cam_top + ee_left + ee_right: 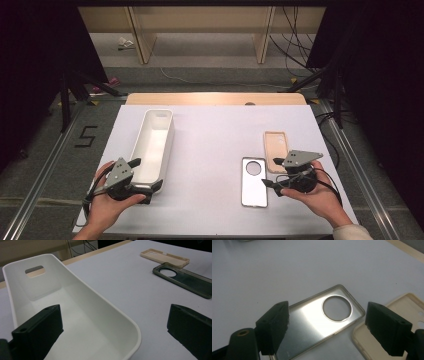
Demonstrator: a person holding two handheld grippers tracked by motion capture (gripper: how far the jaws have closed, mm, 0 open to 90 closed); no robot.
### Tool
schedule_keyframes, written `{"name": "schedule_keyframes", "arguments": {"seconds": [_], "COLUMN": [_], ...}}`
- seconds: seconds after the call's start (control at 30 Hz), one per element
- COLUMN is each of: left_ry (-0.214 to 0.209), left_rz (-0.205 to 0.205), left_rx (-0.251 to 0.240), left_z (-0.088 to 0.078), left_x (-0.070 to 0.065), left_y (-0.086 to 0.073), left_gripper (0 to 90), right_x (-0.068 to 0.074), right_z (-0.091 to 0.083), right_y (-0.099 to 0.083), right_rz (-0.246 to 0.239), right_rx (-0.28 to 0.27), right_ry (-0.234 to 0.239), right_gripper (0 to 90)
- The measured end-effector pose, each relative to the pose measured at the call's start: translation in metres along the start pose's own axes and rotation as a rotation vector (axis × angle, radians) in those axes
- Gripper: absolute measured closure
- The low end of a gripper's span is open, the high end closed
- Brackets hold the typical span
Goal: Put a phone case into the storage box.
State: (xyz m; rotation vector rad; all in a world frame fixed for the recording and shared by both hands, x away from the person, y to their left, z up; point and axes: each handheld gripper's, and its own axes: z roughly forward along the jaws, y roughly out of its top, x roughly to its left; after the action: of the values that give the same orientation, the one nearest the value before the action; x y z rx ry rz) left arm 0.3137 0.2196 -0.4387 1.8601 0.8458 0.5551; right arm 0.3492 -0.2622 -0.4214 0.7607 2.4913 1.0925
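Note:
A long white bin (152, 145) lies at the table's left. My left gripper (146, 175) is open at its near end. In the left gripper view, one jaw is inside the bin (100, 297) and the other is outside over the table, so the gripper (113, 312) straddles the bin's right wall. A clear grey phone case (254, 182) with a round camera hole lies at the right, beside a beige phone case (276, 150). My right gripper (272, 172) is open just above the clear case (312, 320), and its right jaw hangs over the beige case (409, 306).
The white table top (215, 140) has a wooden strip along its far edge. Dark stands and cables flank the table on the floor. Both phone cases, the grey one (190, 281) and the beige one (165, 257), lie far to the right in the left gripper view.

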Motion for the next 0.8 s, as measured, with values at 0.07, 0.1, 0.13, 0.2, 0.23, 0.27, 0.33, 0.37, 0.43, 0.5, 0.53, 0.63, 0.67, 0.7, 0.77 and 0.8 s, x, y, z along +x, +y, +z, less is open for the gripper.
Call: {"name": "schedule_keyframes", "arguments": {"seconds": [0.07, 0.1, 0.13, 0.2, 0.23, 0.27, 0.33, 0.37, 0.43, 0.5, 0.53, 0.63, 0.67, 0.7, 0.77, 0.8], "left_ry": [0.001, 0.001, 0.002, 0.003, 0.003, 0.003, 0.004, 0.003, 0.004, 0.002, 0.002, 0.002, 0.001, 0.001, 0.001, 0.001], "left_rz": [0.0, 0.0, -0.001, -0.001, -0.001, -0.001, 0.001, 0.001, 0.002, 0.004, 0.004, 0.004, 0.003, 0.004, 0.003, 0.004], "left_rx": [0.002, 0.002, 0.002, 0.002, 0.003, 0.003, 0.005, 0.003, 0.003, 0.003, 0.003, 0.004, 0.003, 0.003, 0.004, 0.004], "left_z": [0.0, 0.0, 0.0, 0.0, 0.0, 0.001, 0.001, 0.001, 0.001, 0.001, 0.001, 0.001, 0.001, 0.001, 0.001, 0.001], "left_x": [0.0, 0.0, 0.0, 0.0, 0.0, 0.0, 0.0, 0.0, 0.0, 0.0, 0.0, 0.0, -0.001, -0.001, -0.001, -0.001], "left_y": [0.0, 0.0, 0.0, 0.0, 0.0, 0.0, 0.0, 0.0, 0.0, 0.0, 0.0, 0.0, 0.0, 0.0, 0.0, 0.0], "left_gripper": [0.0, 0.0, 0.0, 0.0, 0.0, 0.0, 0.0, 0.0, 0.0, 0.0, 0.0, 0.0, 0.0, 0.0, 0.0, 0.0], "right_x": [0.0, 0.0, 0.0, 0.0, 0.001, 0.001, 0.002, 0.004, 0.006, 0.008, 0.008, 0.013, 0.015, 0.018, 0.022, 0.024], "right_z": [0.001, 0.001, 0.002, 0.002, 0.003, 0.004, 0.005, 0.007, 0.009, 0.011, 0.011, 0.014, 0.015, 0.016, 0.02, 0.022], "right_y": [0.0, 0.0, 0.001, 0.001, 0.001, 0.001, 0.002, 0.003, 0.005, 0.007, 0.007, 0.011, 0.012, 0.013, 0.015, 0.015], "right_rz": [-0.003, -0.008, -0.009, -0.012, -0.015, -0.019, -0.029, -0.037, -0.053, -0.065, -0.065, -0.101, -0.116, -0.134, -0.168, -0.187], "right_rx": [0.008, 0.011, 0.014, 0.018, 0.022, 0.027, 0.046, 0.067, 0.079, 0.09, 0.09, 0.122, 0.137, 0.159, 0.205, 0.222], "right_ry": [0.002, 0.002, 0.002, 0.003, 0.004, 0.008, 0.012, 0.016, 0.023, 0.032, 0.032, 0.051, 0.057, 0.069, 0.085, 0.093], "right_gripper": [20.4, 20.3, 20.3, 20.2, 20.1, 20.1, 20.4, 20.5, 21.2, 22.2, 22.2, 25.7, 26.7, 27.8, 28.7, 28.4]}}
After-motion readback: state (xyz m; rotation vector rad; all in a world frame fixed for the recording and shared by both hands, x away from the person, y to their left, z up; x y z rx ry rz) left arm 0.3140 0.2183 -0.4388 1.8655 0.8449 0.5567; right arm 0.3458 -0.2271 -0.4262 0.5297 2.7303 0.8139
